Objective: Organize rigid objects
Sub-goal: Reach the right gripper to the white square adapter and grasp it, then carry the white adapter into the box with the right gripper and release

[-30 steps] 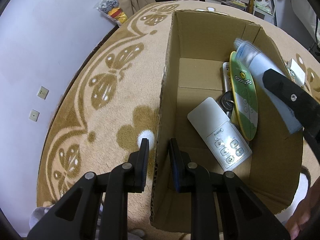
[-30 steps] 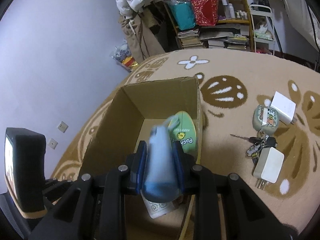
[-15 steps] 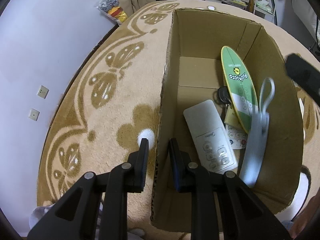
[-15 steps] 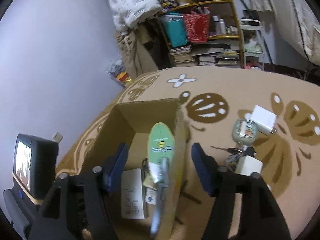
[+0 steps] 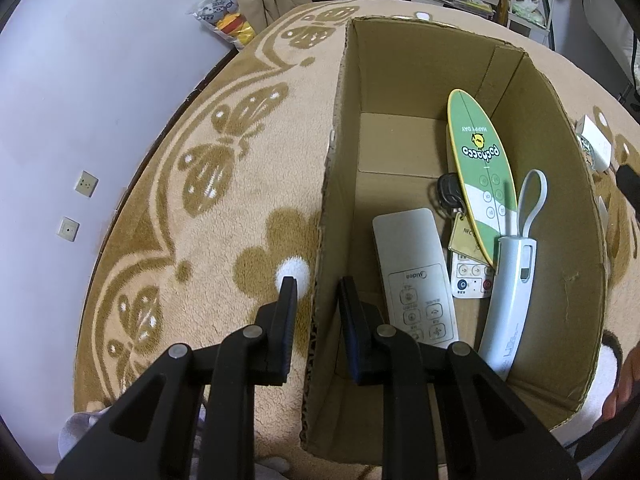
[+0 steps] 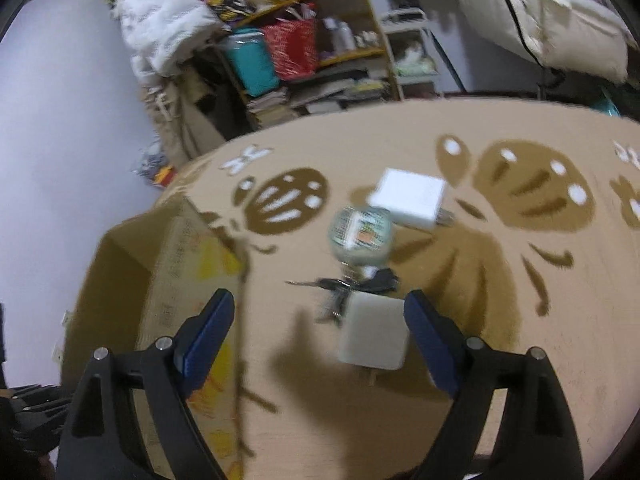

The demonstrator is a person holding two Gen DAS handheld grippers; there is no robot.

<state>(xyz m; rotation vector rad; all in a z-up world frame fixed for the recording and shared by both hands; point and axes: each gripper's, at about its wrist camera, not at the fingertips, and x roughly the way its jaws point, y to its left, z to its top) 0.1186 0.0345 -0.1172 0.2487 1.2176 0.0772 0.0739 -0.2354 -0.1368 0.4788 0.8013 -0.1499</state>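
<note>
White charger [image 6: 374, 334] lies on the carpet [image 6: 520, 320] right between the wide-spread fingers of the right gripper [image 6: 320, 340], not touched yet. The risk: the view is blurred with motion, so a hasty close could snag the keys [image 6: 340, 286] touching its far edge. The left gripper [image 5: 316, 312] pinches the cardboard box [image 5: 326, 208] wall, narrow; 2 remotes, a green board and a white wand inside.

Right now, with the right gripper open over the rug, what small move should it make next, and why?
Probably lower the right gripper a little onto the nearest white charger and close. Its jaws are wide open and empty, and the charger lies on the rug roughly between them. The left gripper holds the box wall, so the box looks steadied for the next drop.
</note>
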